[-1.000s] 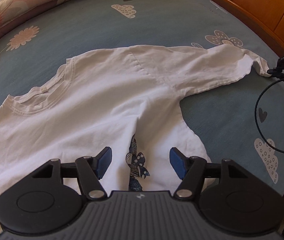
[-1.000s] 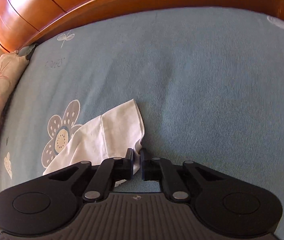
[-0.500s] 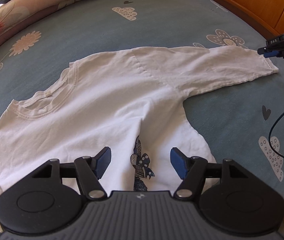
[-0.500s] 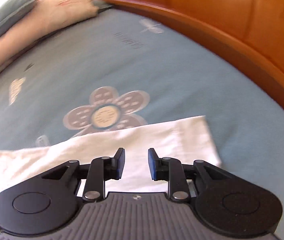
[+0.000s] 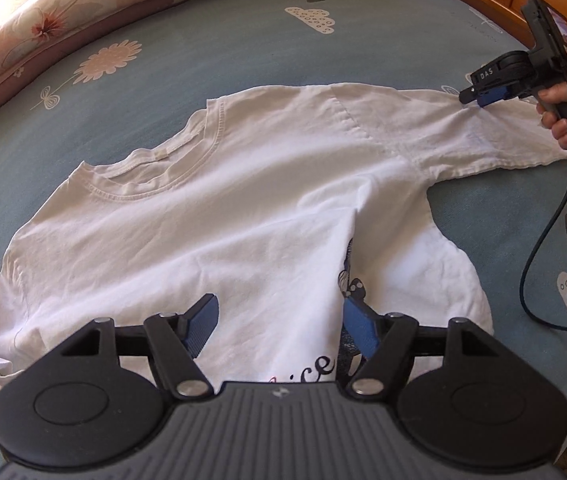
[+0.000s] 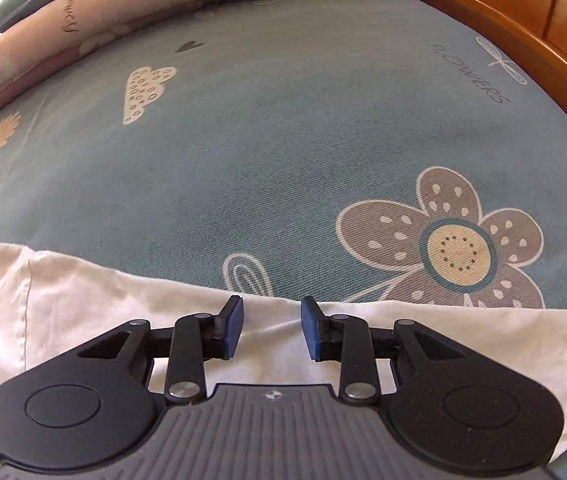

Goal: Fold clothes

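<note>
Across the blue patterned bedsheet (image 5: 243, 40) a white T-shirt (image 5: 223, 208) lies spread, collar toward the pillows (image 5: 63, 12), one sleeve (image 5: 483, 136) stretched out to the side by the wooden bed frame (image 6: 523, 20). Over the shirt's lower body hovers the left gripper (image 5: 279, 320), its blue-padded fingers well apart with cloth below them but not pinched. Out at the sleeve, the right gripper (image 6: 270, 326) hangs over the upper edge of the fabric; its jaws are opening, pads clear of the cloth. A hand (image 5: 563, 112) holds its handle, and a black cable (image 5: 539, 248) trails down onto the sheet.
</note>
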A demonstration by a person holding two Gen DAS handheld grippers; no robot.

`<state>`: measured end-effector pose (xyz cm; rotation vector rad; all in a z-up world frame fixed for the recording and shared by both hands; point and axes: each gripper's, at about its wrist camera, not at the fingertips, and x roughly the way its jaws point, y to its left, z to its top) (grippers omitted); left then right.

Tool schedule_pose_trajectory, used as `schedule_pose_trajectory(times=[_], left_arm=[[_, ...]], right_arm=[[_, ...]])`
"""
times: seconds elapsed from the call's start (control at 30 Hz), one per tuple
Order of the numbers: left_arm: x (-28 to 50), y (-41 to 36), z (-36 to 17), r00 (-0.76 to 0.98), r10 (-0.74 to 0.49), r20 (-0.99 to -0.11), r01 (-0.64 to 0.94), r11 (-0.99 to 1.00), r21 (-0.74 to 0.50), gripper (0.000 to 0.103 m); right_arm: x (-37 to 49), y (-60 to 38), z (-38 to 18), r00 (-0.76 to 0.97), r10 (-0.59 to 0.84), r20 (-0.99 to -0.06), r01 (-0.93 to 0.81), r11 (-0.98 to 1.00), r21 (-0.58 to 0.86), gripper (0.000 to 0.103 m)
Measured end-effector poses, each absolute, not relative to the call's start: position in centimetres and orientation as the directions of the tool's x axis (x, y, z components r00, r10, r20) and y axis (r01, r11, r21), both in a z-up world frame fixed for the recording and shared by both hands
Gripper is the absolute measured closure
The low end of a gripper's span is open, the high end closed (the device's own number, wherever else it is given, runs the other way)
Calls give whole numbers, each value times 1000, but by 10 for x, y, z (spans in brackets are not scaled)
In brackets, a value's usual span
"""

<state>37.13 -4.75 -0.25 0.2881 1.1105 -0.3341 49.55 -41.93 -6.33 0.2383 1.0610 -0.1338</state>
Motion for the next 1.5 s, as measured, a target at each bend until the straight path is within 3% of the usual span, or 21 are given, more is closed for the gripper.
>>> schedule_pose_trajectory(times=[0.13, 0.4, 0.67, 1.0, 1.2, 1.27, 1.37, 1.5], left_arm=[[372, -30, 1, 409, -105, -906, 328, 944, 39, 33], [358, 3, -4, 456, -65, -887, 222, 974, 43, 32], [336, 49, -15, 469, -90, -879, 119, 992, -39, 32], [308, 125, -14, 410, -133, -902, 83, 991, -108, 33], [285, 152, -33, 405, -120, -906, 51, 993, -109, 39], [283, 164, -38, 404, -121, -907, -2, 991, -133, 52], [286, 193, -53, 389, -153, -909, -159, 960, -230, 68], [285, 222, -73, 413, -230, -881, -316, 871, -375, 73]], right_arm=[[481, -388, -53, 484, 95, -870, 105, 981, 165, 53], [447, -367, -70, 436, 35, -899, 109, 990, 91, 43], [435, -325, -39, 420, 88, -903, 116, 982, 150, 43], [398, -190, 4, 450, 220, -865, -63, 975, 215, 43], [387, -138, 2, 416, 254, -873, -93, 967, 238, 43], [385, -128, 2, 411, 255, -875, -100, 967, 234, 43], [383, -118, 2, 409, 246, -879, -108, 969, 221, 43], [382, -111, 1, 404, 243, -882, -107, 970, 218, 43]])
